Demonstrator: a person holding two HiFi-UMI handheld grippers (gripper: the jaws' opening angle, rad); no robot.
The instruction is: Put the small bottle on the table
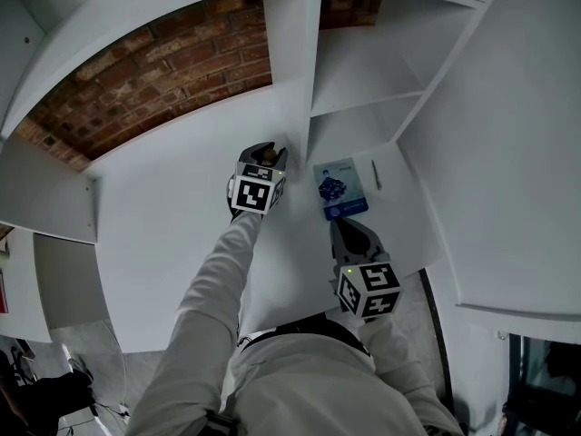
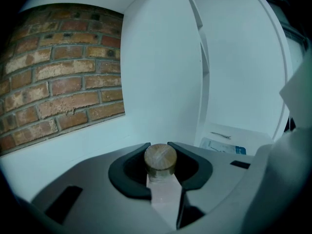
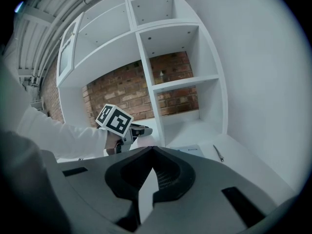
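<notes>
The small bottle (image 2: 160, 161) has a round wooden cap and a clear body, and it stands upright between the jaws of my left gripper (image 2: 159, 146), which is shut on it. In the head view the left gripper (image 1: 269, 150) is over the white table (image 1: 163, 216), close to the upright shelf panel (image 1: 290, 71), with the bottle's brown cap (image 1: 270, 156) showing at its tip. I cannot tell if the bottle touches the table. My right gripper (image 1: 339, 226) hovers nearer to me, shut and with nothing in it. In the right gripper view the right gripper (image 3: 152, 148) has the left gripper (image 3: 130, 130) ahead of it.
A blue-and-white booklet (image 1: 339, 189) lies on the table just right of the left gripper, with a thin pen-like stick (image 1: 376, 174) beside it. White shelf compartments (image 1: 372, 53) rise behind them. A brick wall (image 1: 154, 80) backs the table.
</notes>
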